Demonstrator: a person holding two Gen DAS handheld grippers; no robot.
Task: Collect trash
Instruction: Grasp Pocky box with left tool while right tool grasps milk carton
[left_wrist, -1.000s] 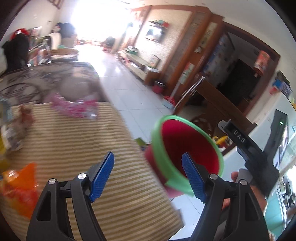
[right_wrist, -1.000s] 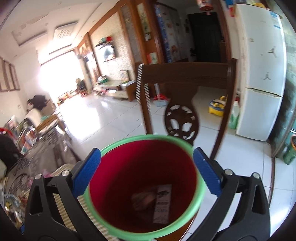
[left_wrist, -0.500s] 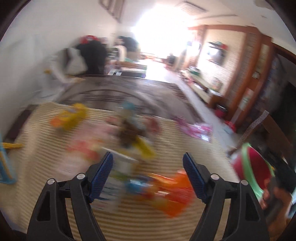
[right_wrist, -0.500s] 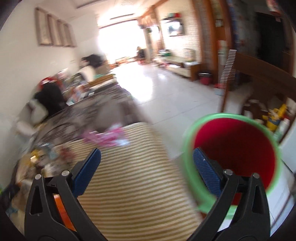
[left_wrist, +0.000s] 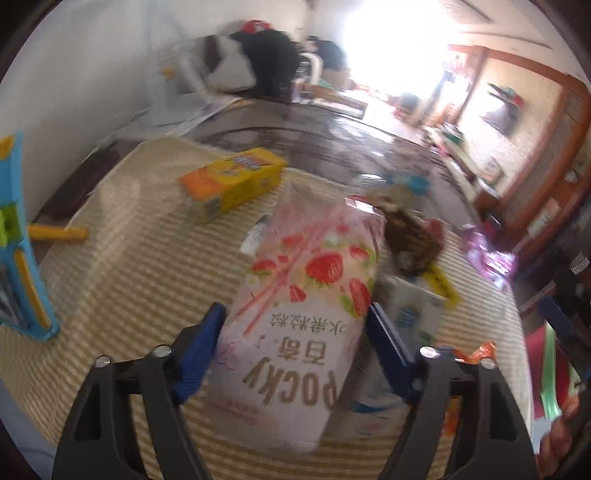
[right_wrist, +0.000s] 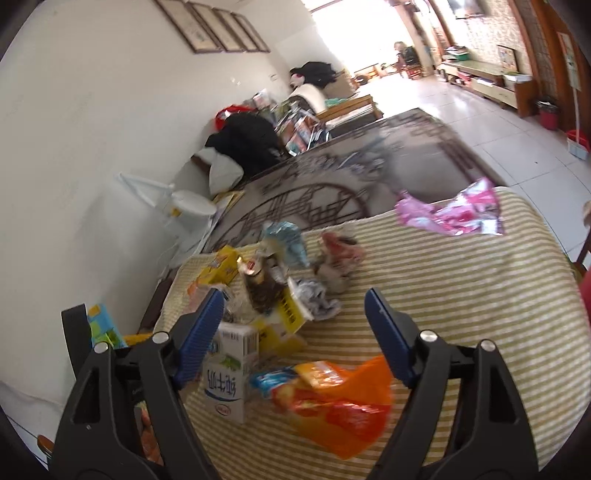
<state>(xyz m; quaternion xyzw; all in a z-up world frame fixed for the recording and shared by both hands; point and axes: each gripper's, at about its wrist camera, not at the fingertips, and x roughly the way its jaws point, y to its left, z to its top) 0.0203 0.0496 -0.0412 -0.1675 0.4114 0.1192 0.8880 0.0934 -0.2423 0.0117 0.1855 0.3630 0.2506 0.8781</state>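
Shows left gripper (left_wrist: 295, 332) low over the striped mat (left_wrist: 122, 258) on the bench, jaws apart, astride the Pocky pack (left_wrist: 303, 280), which lies flat and lengthwise between the blue pads (left_wrist: 205, 336), close to both; cannot tell through blur whether either pad touches it. Shows right gripper (right_wrist: 295, 325) likewise spread wide and holding nothing, hovering above an orange wrapper (right_wrist: 343, 406) and an upright carton (right_wrist: 227, 376). Places the bucket (left_wrist: 546, 373) at the far right edge of the left view, beside the bench and well apart from the pack. Judges the step as the closing grasp on the pack. Warns of several likely failures: crushing or buckling, since the pack looks light and thin-walled; slipping on the glossy film if clamped only at the near end, letting the long far end droop and swing; snagging the carton and brown wrapper (left_wrist: 410, 236) just beside the right pad, dragging them along or toppling the carton; scraping the mat and rucking it if brought lower. Notes also a long carry to the bucket, with risk of dropping the pack short of the rim, and of the two grippers fouling each other over the same crowded patch.
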